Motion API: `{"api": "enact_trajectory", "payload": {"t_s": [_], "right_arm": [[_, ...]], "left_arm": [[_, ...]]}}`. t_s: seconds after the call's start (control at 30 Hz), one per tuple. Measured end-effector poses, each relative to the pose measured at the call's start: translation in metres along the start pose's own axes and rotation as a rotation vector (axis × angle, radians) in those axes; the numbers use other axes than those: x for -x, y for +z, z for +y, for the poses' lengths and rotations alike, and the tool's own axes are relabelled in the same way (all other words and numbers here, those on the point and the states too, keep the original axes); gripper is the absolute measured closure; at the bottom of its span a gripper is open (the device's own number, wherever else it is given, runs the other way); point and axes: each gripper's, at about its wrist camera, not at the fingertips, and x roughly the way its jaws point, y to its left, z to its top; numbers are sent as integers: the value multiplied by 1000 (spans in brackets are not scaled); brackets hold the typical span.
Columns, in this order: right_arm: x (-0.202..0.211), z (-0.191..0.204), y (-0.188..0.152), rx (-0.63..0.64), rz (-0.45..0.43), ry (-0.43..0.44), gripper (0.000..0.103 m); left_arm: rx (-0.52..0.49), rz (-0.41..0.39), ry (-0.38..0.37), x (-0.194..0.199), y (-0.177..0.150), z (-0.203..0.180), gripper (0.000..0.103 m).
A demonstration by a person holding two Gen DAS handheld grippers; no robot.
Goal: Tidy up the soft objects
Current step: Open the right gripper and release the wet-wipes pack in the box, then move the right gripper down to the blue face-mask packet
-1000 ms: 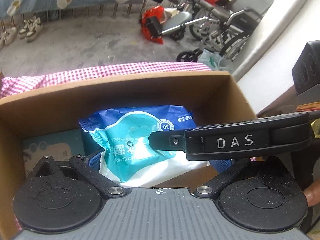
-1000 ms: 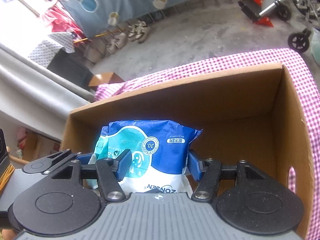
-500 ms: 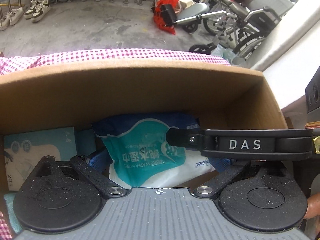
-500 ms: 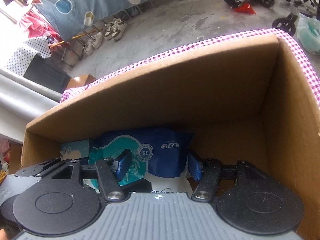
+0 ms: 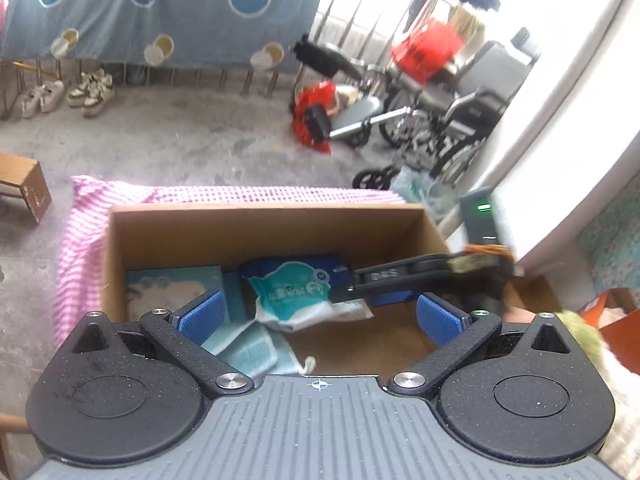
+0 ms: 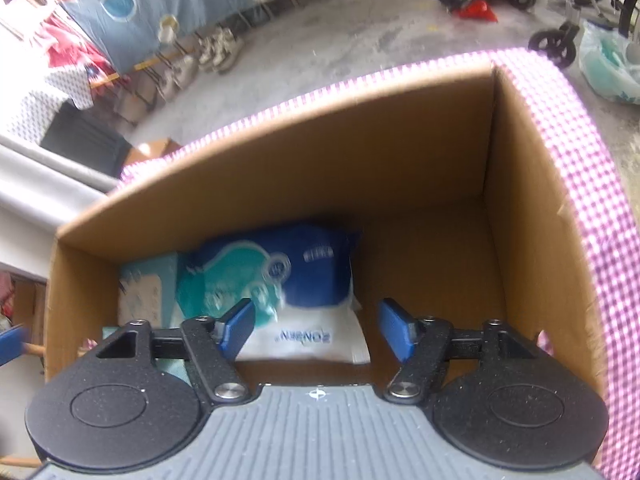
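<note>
I see the wipes pack (image 6: 280, 280) lying in the cardboard box (image 6: 360, 184), centre frame, between my right gripper (image 6: 314, 326) pads, untouched; jaws opening. Left gripper (image 5: 320, 316) hangs wide and empty, lower centre, above the box.

The left gripper (image 5: 318, 314) hangs above the near edge of an open cardboard box (image 5: 264, 228), its blue-padded jaws spread wide with nothing between them. Ahead of the jaws, inside the box, lies a blue-and-teal wet-wipes pack (image 5: 304, 292); a pale flat packet (image 5: 172, 286) sits ahead of the left jaw. The right gripper (image 5: 384, 278) reaches in from beyond the right jaw, over the pack. A pink checked cloth (image 5: 80, 240) lies under the box.
</note>
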Motion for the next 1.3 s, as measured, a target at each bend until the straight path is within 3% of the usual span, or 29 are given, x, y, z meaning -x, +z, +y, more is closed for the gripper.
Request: {"api": "enact_trajectory", "payload": {"t_s": [0.27, 0.53, 0.63, 0.73, 0.9, 1.07, 1.3], "right_arm": [[-18, 4, -2, -49, 54, 17, 29], [-24, 21, -4, 4, -7, -13, 29], [-15, 23, -8, 27, -44, -34, 29], [9, 24, -17, 28, -86, -23, 29], [79, 36, -55, 91, -172, 57, 29], [154, 47, -115, 174, -261, 158, 25], [190, 64, -213, 241, -282, 242, 25]], "left_arm": [[55, -110, -35, 92, -95, 22, 0], [183, -170, -11, 114, -174, 45, 0], [176, -166, 49, 118, -193, 46, 0], [165, -156, 48, 124, -209, 49, 0], [191, -136, 0, 125, -229, 53, 0], [157, -122, -6, 122, -246, 44, 0], [87, -115, 28, 120, -261, 31, 0]]}}
